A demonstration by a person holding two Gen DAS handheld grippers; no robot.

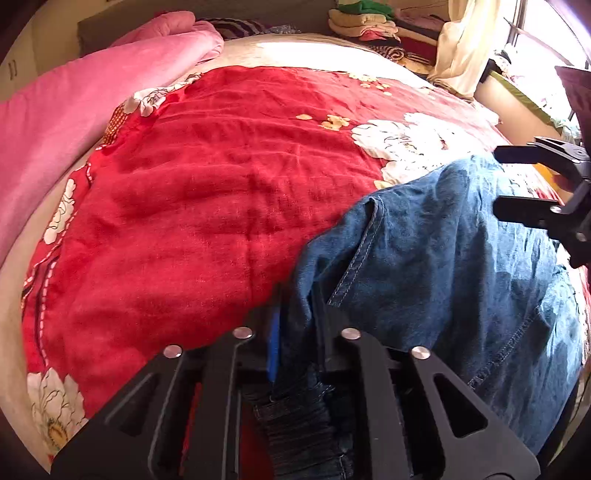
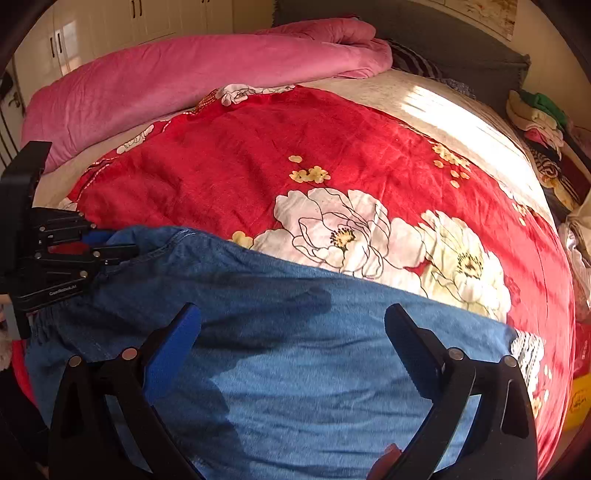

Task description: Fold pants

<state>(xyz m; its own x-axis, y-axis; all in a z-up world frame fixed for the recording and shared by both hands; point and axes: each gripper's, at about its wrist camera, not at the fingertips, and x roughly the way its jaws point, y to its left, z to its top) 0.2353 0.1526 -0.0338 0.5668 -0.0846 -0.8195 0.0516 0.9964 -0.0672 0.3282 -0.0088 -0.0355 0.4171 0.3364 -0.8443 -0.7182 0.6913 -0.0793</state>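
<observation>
Blue denim pants (image 2: 295, 332) lie on the red flowered blanket (image 2: 258, 166) at the near edge of the bed. In the left wrist view the pants (image 1: 443, 258) fill the lower right. My left gripper (image 1: 295, 306) is shut on the pants at their elastic waistband end; it also shows in the right wrist view (image 2: 114, 245) at the far left. My right gripper (image 2: 291, 317) is open, its blue-padded fingers (image 2: 177, 339) spread just above the middle of the pants, holding nothing. It shows at the right edge of the left wrist view (image 1: 496, 182).
A rolled pink quilt (image 2: 203, 70) lies along the far left of the bed. Folded clothes (image 2: 535, 114) are stacked at the far right. A cream curtain (image 1: 461, 48) hangs by the window. White cupboards (image 2: 110, 26) stand behind the bed.
</observation>
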